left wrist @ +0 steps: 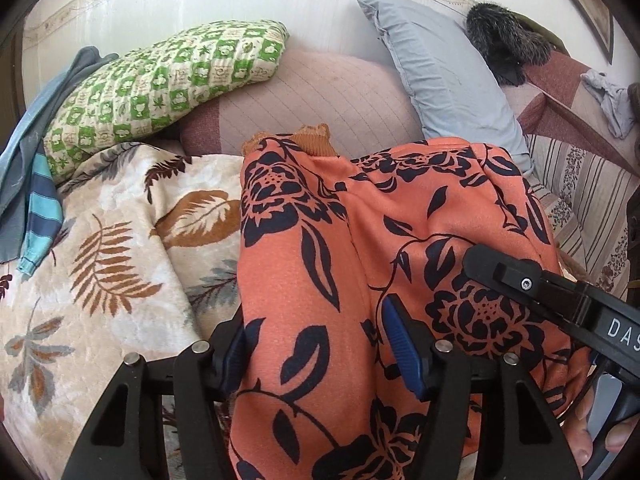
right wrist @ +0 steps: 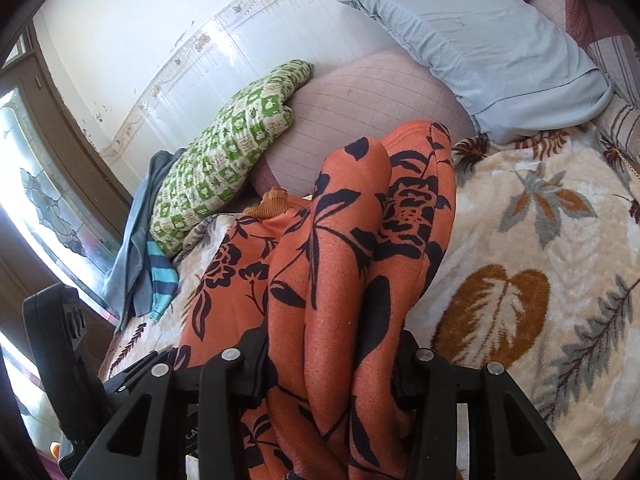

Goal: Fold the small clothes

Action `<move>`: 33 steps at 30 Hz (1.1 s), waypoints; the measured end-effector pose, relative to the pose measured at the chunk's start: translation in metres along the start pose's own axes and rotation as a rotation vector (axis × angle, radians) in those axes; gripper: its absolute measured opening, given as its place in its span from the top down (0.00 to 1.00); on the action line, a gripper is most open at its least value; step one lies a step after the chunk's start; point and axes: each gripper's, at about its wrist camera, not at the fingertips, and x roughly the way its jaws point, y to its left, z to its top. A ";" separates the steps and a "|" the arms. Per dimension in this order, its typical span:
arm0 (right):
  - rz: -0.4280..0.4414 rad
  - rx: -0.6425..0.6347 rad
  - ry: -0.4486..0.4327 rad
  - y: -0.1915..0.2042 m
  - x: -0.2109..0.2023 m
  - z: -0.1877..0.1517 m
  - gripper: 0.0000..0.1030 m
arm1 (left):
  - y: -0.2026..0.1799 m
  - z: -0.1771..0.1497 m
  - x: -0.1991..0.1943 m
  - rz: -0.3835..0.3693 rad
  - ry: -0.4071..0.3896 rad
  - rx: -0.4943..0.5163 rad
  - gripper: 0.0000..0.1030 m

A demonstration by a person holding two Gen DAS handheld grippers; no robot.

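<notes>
An orange garment (left wrist: 320,240) with a dark floral print and a mustard ribbed collar (left wrist: 314,140) lies partly raised over the leaf-patterned blanket (left wrist: 120,240). My left gripper (left wrist: 316,332) is shut on a thick bunch of it, with the blue pads (left wrist: 402,344) pressing the cloth from both sides. In the right wrist view my right gripper (right wrist: 332,344) is shut on a rolled fold of the same garment (right wrist: 352,240), which hides its pads. The right gripper (left wrist: 520,280) also shows over the cloth at the right of the left wrist view, with a person's fingers on its handle.
Behind the garment lie a green checked pillow (left wrist: 160,80), a pink quilted cushion (left wrist: 320,96) and a pale blue pillow (left wrist: 440,72) against the wall. Blue and striped clothes (left wrist: 36,184) lie at the left. A dark furry item (left wrist: 504,40) and a grey cloth (left wrist: 608,100) sit far right.
</notes>
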 end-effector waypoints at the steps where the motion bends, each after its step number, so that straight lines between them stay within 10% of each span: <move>1: 0.018 0.003 -0.001 0.004 0.001 0.000 0.55 | 0.005 0.000 -0.006 0.009 -0.008 -0.002 0.38; 17: 0.283 0.099 0.159 0.072 0.057 -0.044 0.55 | 0.091 -0.015 -0.051 0.205 0.008 -0.059 0.38; 25: 0.150 0.086 0.343 0.061 0.091 -0.079 0.55 | 0.117 -0.065 -0.010 0.276 0.233 -0.098 0.37; 33: 0.059 0.060 0.418 0.044 0.106 -0.084 0.49 | 0.112 -0.067 -0.010 0.336 0.203 -0.048 0.25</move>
